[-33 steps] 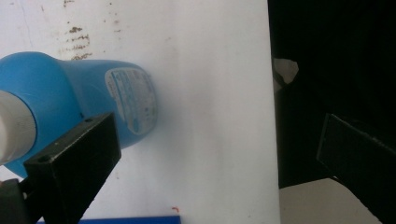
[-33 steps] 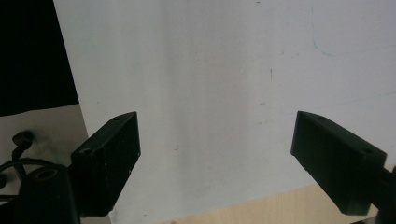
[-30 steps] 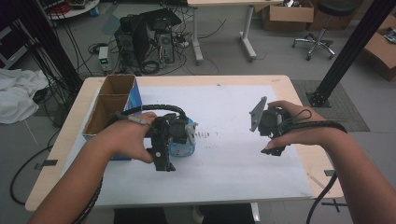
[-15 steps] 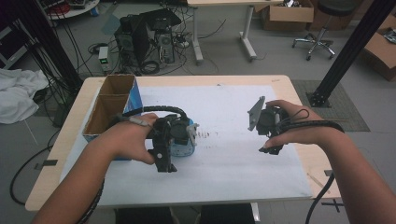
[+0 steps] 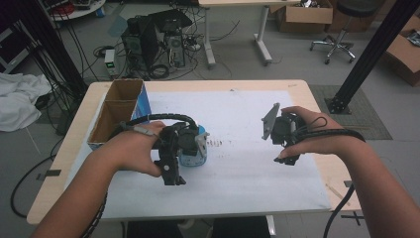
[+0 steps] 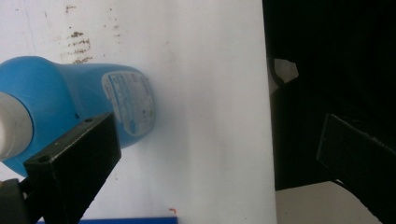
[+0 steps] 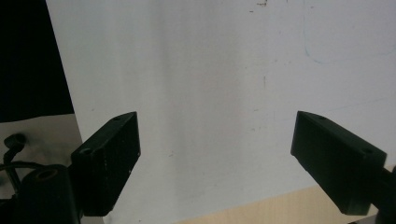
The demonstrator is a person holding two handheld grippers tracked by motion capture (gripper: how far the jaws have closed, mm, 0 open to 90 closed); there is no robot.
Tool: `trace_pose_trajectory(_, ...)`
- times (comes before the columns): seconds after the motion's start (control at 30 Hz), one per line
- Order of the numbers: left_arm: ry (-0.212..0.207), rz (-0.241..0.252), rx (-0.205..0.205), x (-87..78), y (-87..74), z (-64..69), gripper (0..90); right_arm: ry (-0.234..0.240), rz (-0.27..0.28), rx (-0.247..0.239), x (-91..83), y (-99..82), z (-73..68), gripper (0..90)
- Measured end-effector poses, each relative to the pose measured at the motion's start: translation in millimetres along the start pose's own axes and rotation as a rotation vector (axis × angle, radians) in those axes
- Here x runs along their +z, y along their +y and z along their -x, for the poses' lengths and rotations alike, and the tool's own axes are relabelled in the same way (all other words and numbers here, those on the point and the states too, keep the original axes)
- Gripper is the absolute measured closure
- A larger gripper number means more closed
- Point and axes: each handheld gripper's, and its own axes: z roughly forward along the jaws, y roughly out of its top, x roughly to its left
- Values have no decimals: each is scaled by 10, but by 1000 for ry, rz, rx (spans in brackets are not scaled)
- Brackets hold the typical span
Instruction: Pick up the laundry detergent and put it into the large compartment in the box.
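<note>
A blue bottle (image 5: 191, 156) with a white cap lies on the white sheet (image 5: 237, 173), left of the table's middle. My left gripper (image 5: 174, 161) hangs over it, pointing down, held by the person's left hand. In the left gripper view the bottle (image 6: 70, 100) lies right by one jaw, and the left gripper (image 6: 217, 140) is open with its jaws far apart. My right gripper (image 5: 285, 146) hovers over the right part of the sheet. In its own view the right gripper (image 7: 219, 135) stands open with bare sheet (image 7: 210, 70) between the jaws.
An open cardboard box (image 5: 106, 101) with a blue side stands at the table's left edge, behind my left hand. The near wooden table edge (image 7: 280, 205) lies close under the right gripper. Computers, cables and a chair are on the floor beyond the table.
</note>
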Motion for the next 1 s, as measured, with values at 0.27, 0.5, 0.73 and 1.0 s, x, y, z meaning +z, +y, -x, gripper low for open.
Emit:
trace_pose_trajectory(0.27,-15,2,-7,18,8,39,2,-7,-4,-2,-19,33,-34,157)
trace_pose_trajectory(0.5,-23,-16,-9,8,20,74,1,-6,7,-5,8,17,-49,157)
trace_pose_trajectory(0.73,-12,-7,-16,-91,42,70,1,-7,8,-5,20,9,-19,157)
trace_pose_trajectory(1.0,7,-8,-12,-211,102,32,2,-6,13,-14,13,-8,-17,157)
